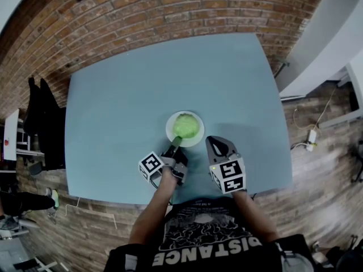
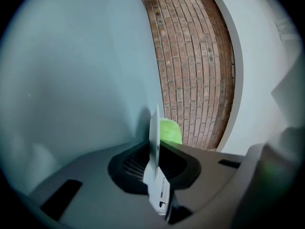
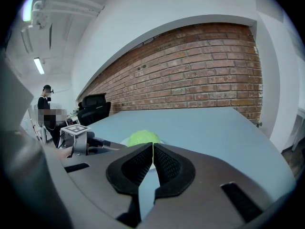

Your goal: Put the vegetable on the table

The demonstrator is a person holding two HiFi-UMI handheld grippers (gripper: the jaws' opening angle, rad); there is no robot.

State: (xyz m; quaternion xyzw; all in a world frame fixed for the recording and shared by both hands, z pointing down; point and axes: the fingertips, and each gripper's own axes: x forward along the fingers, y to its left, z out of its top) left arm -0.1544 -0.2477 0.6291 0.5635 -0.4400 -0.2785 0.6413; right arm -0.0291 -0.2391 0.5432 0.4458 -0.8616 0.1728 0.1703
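L gripper (image 1: 175, 147) is clamped on the plate (image 1: 169, 127) rim, prob. to steady or tip it. Vegetable (image 1: 185, 125) sits on the plate, near the table (image 1: 125, 95) front edge. R gripper (image 1: 215, 144), jaws shut w/ nothing between, hovers beside.

Brick wall (image 3: 190, 66), blk chair (image 3: 93, 109)

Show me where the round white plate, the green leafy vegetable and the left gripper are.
round white plate (image 1: 169, 130), head view, bare left rim.
green leafy vegetable (image 1: 186, 126), head view, middle of its top.
left gripper (image 1: 176, 145), head view, between its fingertips, shut on the plate's near rim.
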